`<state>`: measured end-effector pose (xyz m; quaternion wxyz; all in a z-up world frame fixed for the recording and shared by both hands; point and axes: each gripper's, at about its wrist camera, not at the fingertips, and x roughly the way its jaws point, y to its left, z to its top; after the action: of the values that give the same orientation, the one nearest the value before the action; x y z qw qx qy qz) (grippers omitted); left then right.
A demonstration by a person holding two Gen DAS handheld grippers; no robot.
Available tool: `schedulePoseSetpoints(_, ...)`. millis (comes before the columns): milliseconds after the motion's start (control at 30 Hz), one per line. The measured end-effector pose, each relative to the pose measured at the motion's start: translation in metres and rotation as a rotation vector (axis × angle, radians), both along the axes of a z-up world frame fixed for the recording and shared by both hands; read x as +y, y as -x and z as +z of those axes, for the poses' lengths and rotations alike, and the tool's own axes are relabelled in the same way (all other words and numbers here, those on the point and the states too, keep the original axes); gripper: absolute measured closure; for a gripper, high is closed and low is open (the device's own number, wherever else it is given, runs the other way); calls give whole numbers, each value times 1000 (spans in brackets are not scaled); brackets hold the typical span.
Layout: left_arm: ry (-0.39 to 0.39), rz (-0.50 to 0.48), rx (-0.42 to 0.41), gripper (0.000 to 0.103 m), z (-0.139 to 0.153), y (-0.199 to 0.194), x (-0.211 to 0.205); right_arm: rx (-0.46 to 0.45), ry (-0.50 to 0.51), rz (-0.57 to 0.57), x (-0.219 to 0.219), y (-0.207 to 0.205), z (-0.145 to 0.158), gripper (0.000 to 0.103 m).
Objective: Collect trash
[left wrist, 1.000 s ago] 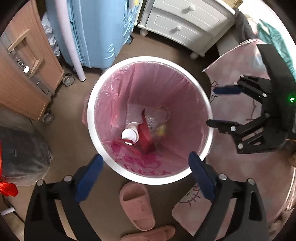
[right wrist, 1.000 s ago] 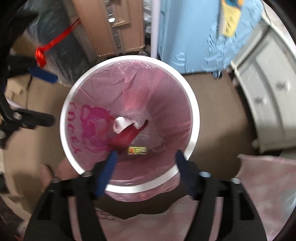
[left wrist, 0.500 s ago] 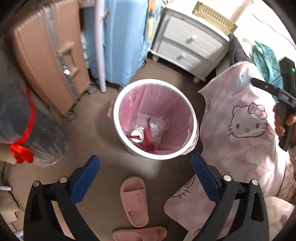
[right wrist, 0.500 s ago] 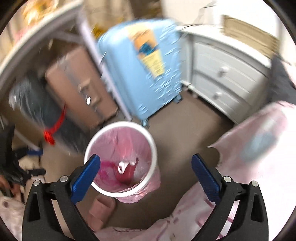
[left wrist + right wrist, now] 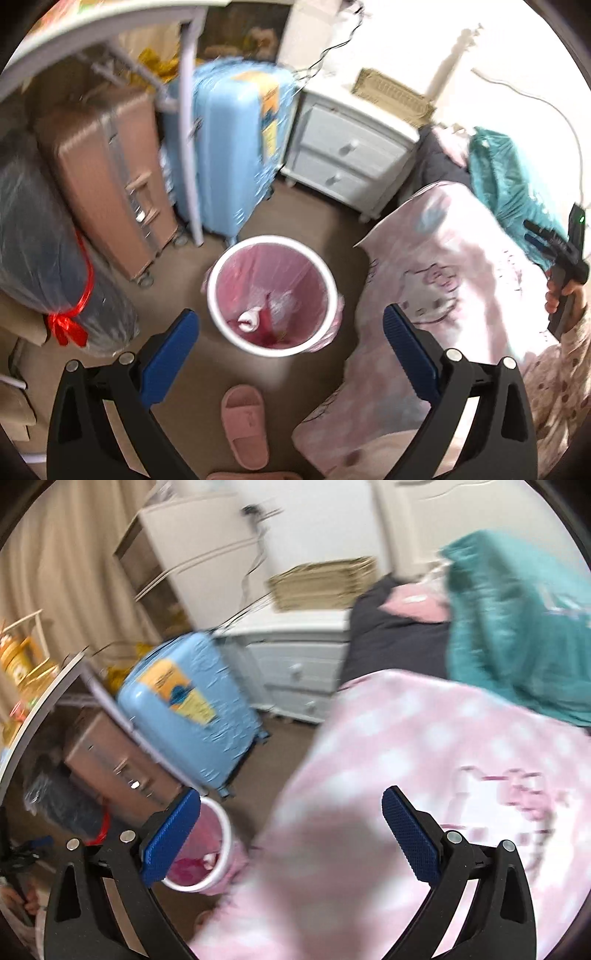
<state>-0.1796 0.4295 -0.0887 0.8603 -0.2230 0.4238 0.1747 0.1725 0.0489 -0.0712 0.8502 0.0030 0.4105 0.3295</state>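
Observation:
A white trash bin with a pink liner stands on the brown floor; inside lie a white cup, a red wrapper and clear plastic. My left gripper hovers well above the bin, jaws open and empty. My right gripper is open and empty too, over the pink bedspread, with the bin low at its left behind one finger. In the left wrist view the right gripper shows at the far right in a person's hand.
A blue suitcase, a brown suitcase and a white nightstand stand beyond the bin. A bagged bundle with red ribbon lies left. Pink slippers sit on the floor. A teal cloth lies on the bed.
Both grippers rose away from the bin, which now looks much smaller. The right gripper opened wider, rolled and swung over the bed.

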Motion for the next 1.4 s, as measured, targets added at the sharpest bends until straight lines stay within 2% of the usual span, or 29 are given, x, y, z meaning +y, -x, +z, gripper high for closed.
schedulePoseSetpoints(133,-23,-52,-32,5,31,-26,-28,1,44,-92,-60,-20,3,7)
schedulePoseSetpoints(233,-48,-91,-45,5,44,-51,-50,19,117,-172,-108,-36,-3,7)
schedulePoseSetpoints(433,-25,-166,-80,5,55,-101,-100,43,303,-253,-169,-60,-33,7)
schedulePoseSetpoints(533,-19,-213,-77,5,55,-122,-128,96,341,-251,-188,-71,-55,8)
schedulePoseSetpoints(633,0,-266,-71,5,55,-139,-154,172,290,-259,-201,-78,-68,26)
schedulePoseSetpoints(700,-7,-302,-64,5,54,-148,-169,190,287,-267,-203,-80,-75,30)
schedulePoseSetpoints(767,-21,-338,-50,5,53,-156,-184,198,342,-270,-203,-83,-85,41)
schedulePoseSetpoints(800,-24,-350,-46,5,52,-159,-191,202,385,-274,-203,-86,-92,43)
schedulePoseSetpoints(900,-30,-391,-31,5,49,-169,-210,253,415,-269,-207,-92,-112,60)
schedulePoseSetpoints(967,-34,-407,-24,5,46,-174,-219,323,368,-256,-212,-96,-127,77)
schedulePoseSetpoints(1100,-14,-413,-12,5,37,-177,-223,352,285,-259,-221,-96,-131,92)
schedulePoseSetpoints(1133,-7,-408,-9,5,35,-177,-222,348,268,-271,-225,-93,-127,95)
schedulePoseSetpoints(1267,18,-388,-5,5,32,-176,-215,301,220,-342,-253,-83,-108,95)
schedulePoseSetpoints(1400,33,-384,-10,5,31,-177,-214,282,216,-359,-279,-71,-95,95)
